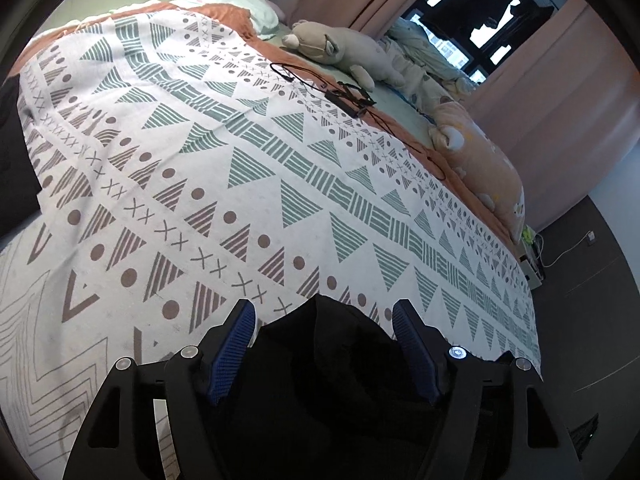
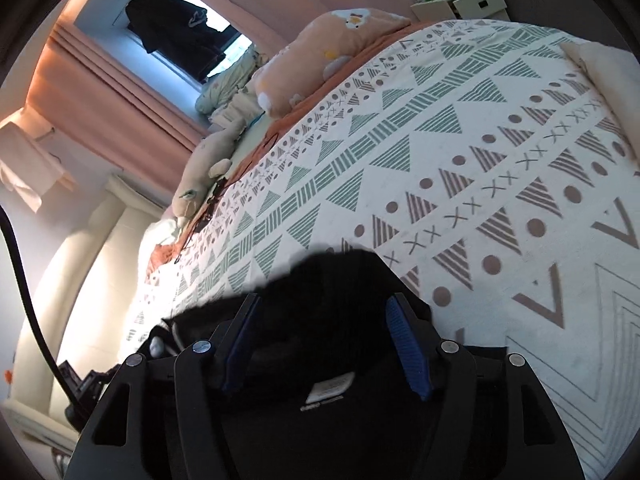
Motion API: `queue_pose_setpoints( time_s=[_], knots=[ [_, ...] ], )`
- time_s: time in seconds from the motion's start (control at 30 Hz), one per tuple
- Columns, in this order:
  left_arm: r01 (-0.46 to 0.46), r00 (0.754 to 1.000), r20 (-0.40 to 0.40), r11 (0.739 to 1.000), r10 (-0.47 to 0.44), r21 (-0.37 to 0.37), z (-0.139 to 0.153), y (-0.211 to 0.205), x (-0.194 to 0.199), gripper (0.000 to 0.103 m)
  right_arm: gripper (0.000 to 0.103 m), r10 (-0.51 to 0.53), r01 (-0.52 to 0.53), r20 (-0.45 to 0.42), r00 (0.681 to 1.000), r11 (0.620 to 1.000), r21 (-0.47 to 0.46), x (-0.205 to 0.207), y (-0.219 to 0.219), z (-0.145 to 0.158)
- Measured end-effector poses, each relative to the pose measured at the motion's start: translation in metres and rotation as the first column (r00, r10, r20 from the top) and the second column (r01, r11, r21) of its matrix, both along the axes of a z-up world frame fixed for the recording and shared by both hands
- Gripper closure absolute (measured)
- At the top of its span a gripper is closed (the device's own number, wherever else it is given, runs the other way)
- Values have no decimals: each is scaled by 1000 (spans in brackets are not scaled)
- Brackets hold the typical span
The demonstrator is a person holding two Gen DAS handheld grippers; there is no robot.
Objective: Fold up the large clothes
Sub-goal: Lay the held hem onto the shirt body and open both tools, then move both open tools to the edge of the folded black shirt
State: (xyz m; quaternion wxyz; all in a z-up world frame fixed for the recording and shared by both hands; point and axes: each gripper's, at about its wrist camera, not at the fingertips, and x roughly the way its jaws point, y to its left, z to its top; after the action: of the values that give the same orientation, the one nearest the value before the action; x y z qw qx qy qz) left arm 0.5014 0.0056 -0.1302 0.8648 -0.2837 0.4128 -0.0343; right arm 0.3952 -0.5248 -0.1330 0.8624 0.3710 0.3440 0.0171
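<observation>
A black garment lies on the near edge of a bed covered by a white spread with green and brown triangles. My left gripper is open, its blue pads on either side of the cloth without pressing on it. In the right wrist view the same black garment shows a white neck label. My right gripper is open too, the fabric bunched loosely between its fingers on the patterned spread.
A beige plush toy, black cables and a peach pillow line the bed's far side by the pink curtains. More dark cloth lies at the left edge. A nightstand stands beyond the bed, dark floor beside it.
</observation>
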Motion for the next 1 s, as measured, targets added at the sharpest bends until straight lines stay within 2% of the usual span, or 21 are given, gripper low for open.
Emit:
queue_pose_setpoints(
  time_s=[0.17,0.37,0.5,0.77,0.87,0.93,1.0],
  knots=[
    [-19,1000,11,1000,19,-9,2,12,-25,31,39,-19,19,-11,1000,1000,-19,-24,-8,7],
    [-34,999,1,999,34,31,3,27,-56,31,39,-13,11,-58,998,999,-31,-55,-7,0],
    [-21,998,-58,997,25,69,-18,31,-78,31,39,-12,8,-106,994,999,-45,-77,-6,-12],
    [22,991,-133,997,-13,68,-57,36,-123,31,39,-5,-3,-172,985,999,-51,-118,-3,-32],
    [45,989,-144,996,-33,78,-63,33,-134,44,39,19,-30,-177,984,998,-59,-128,5,-34],
    [68,984,-172,993,-51,93,-69,30,-138,56,41,27,-41,-185,982,996,-75,-134,10,-35],
    [73,978,-201,990,-47,123,-75,28,-142,56,49,36,-57,-207,978,994,-97,-138,16,-40]
  ],
)
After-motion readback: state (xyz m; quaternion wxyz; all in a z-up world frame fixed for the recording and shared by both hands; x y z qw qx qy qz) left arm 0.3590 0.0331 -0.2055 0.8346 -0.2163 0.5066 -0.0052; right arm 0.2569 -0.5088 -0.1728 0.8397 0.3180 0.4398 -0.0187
